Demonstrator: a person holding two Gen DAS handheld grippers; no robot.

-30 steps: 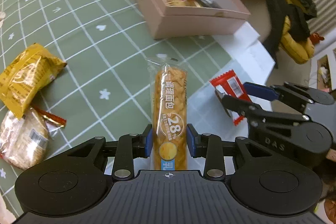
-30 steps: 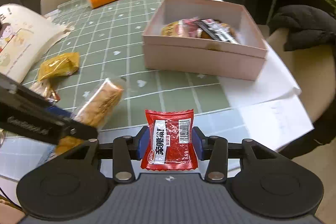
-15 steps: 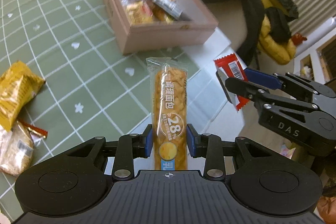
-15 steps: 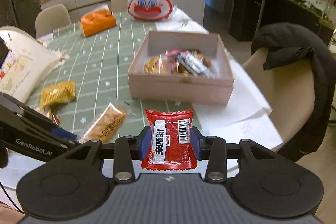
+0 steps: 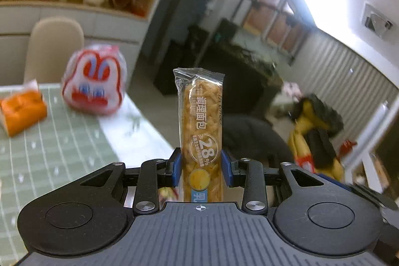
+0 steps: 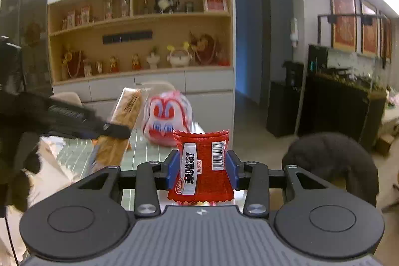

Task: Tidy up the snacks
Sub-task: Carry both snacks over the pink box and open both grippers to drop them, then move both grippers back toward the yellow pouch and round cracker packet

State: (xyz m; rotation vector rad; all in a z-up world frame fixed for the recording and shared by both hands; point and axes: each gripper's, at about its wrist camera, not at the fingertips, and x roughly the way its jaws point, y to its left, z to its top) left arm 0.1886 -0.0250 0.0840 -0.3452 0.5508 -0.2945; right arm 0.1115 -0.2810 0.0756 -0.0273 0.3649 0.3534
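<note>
Both claws raised off the table, each gripping a wrapped snack.

The left gripper (image 5: 201, 167) is clenched on a long bread bar (image 5: 201, 131) in clear crinkly film, golden and flaky, standing upright between blue pads. The right gripper (image 6: 201, 170) pinches a squat red foil packet (image 6: 202, 166) with zigzag-cut ends and a barcode. Beyond them lies the green checked tablecloth (image 5: 49, 141), with a rounded white-and-red rabbit-faced bag (image 5: 94, 81) and an orange box (image 5: 22, 111) blurred on it; a dark padded garment (image 6: 331, 161) drapes a chair at right.
</note>
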